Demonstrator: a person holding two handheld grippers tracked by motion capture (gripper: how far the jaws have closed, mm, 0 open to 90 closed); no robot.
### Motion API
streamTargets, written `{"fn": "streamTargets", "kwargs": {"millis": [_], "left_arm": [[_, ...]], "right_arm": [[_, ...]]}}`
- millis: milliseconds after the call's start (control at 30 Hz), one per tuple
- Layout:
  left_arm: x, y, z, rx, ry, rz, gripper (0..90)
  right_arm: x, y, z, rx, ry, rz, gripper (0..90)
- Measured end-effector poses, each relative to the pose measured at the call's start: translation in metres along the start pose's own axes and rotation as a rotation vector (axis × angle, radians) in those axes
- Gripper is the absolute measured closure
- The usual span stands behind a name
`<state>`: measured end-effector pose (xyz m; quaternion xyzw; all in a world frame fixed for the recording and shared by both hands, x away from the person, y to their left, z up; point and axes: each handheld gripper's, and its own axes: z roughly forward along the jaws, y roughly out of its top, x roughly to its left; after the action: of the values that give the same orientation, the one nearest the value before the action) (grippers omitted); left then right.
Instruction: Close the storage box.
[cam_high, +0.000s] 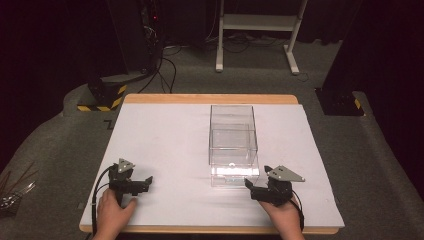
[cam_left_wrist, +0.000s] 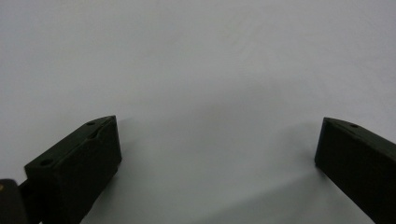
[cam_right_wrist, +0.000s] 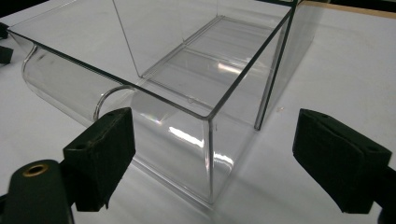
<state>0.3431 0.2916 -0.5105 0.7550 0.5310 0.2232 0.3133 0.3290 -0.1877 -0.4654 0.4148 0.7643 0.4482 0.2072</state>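
A clear plastic box (cam_high: 233, 142) stands in the middle of the white table, with a lower clear drawer-like part (cam_high: 234, 175) sticking out toward me. In the right gripper view the clear box (cam_right_wrist: 187, 70) is close ahead, its near corner between the two black jaws. My right gripper (cam_high: 251, 187) rests on the table just right of the box's front, open with nothing held. My left gripper (cam_high: 146, 181) lies at the front left of the table, jaws wide apart. In the left gripper view its fingers (cam_left_wrist: 88, 158) frame bare white table.
The white sheet (cam_high: 165, 145) covers a wooden table with bare space between the grippers. Beyond the far edge lie a carpeted floor, a white desk frame (cam_high: 257, 25), cables and a yellow-black striped base (cam_high: 102, 97). Thin sticks (cam_high: 12, 187) lie off the table at the left.
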Motion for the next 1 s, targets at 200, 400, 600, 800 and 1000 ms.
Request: {"fn": "streamTargets", "kwargs": {"millis": [200, 400, 600, 800, 1000], "left_arm": [[0.000, 0.000, 0.000, 0.003, 0.000, 0.004, 0.5], [0.000, 0.000, 0.000, 0.003, 0.000, 0.004, 0.6], [0.000, 0.000, 0.000, 0.003, 0.000, 0.004, 0.5], [0.000, 0.000, 0.000, 0.003, 0.000, 0.004, 0.5], [0.000, 0.000, 0.000, 0.003, 0.000, 0.004, 0.5]], "right_arm": [[-0.003, 0.001, 0.005, -0.007, -0.011, 0.003, 10.8], [-0.006, 0.005, 0.012, -0.010, -0.030, 0.014, 10.1], [-0.011, 0.010, 0.019, -0.013, -0.036, 0.033, 10.1], [-0.016, 0.014, 0.027, -0.019, -0.042, 0.051, 10.1], [-0.016, 0.022, 0.036, -0.022, -0.045, 0.052, 10.1]]}}
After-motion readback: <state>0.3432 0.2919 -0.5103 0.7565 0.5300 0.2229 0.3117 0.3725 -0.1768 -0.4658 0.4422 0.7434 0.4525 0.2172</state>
